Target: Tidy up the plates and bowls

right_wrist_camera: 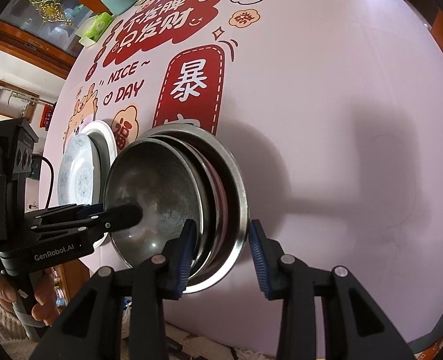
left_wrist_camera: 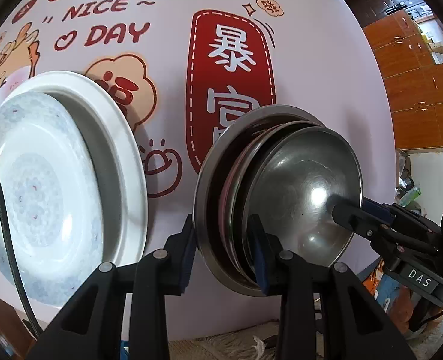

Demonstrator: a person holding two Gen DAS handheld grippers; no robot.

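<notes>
Left wrist view: the left gripper point(left_wrist_camera: 223, 252) straddles the near rim of a stack of steel bowls point(left_wrist_camera: 281, 198), one finger outside the outermost bowl, the other inside the innermost; whether the pads press the metal cannot be told. The right gripper point(left_wrist_camera: 341, 213) reaches into the innermost bowl from the right, its spread not readable. Just left of the stack, a patterned plate point(left_wrist_camera: 32, 192) lies in a white dish point(left_wrist_camera: 113, 138); both groups sit near the table's point(left_wrist_camera: 326, 75) front edge. Right wrist view: the right gripper point(right_wrist_camera: 221, 249) brackets the same stack point(right_wrist_camera: 173, 198), jaws spread, right pad point(right_wrist_camera: 259, 255) just clear of the outer rim. The left gripper point(right_wrist_camera: 125, 213) enters the innermost bowl from the left. The plate point(right_wrist_camera: 77, 174) and dish point(right_wrist_camera: 103, 133) stand beyond.
</notes>
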